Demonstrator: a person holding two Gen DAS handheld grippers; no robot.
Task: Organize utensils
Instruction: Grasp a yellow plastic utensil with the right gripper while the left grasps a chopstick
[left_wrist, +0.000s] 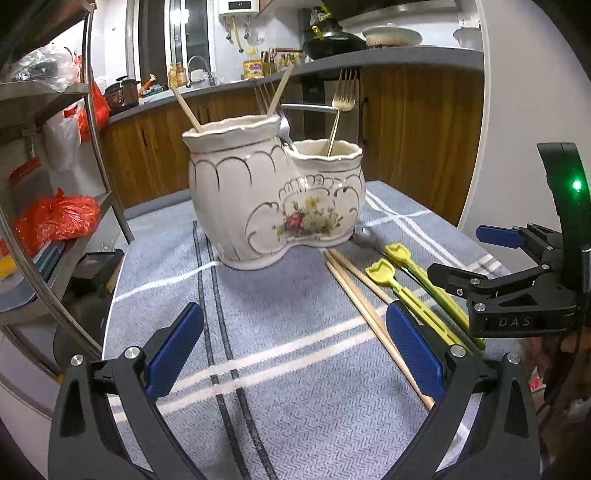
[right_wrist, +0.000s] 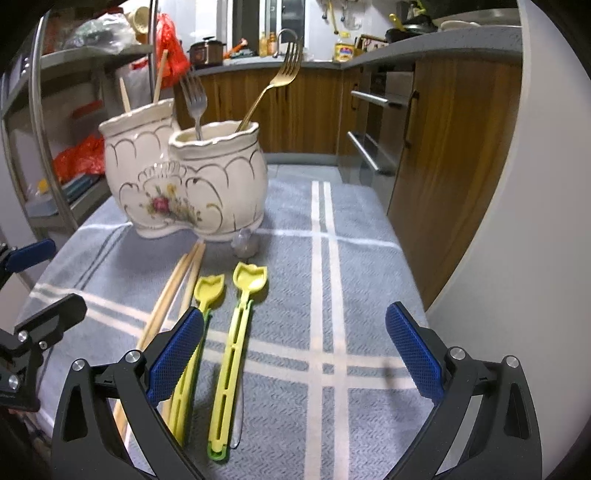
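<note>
A white ceramic two-pot utensil holder stands on the grey striped cloth. Its taller pot holds two wooden chopsticks; the lower pot holds a gold fork and a silver fork. On the cloth lie two loose chopsticks, two yellow plastic spoons and a metal spoon. My left gripper is open and empty above the cloth. My right gripper is open, its left finger over one yellow spoon; it also shows in the left wrist view.
A metal shelf rack with red bags stands left of the table. Wooden cabinets and a kitchen counter lie behind and right. The cloth's right edge drops off beside the cabinets.
</note>
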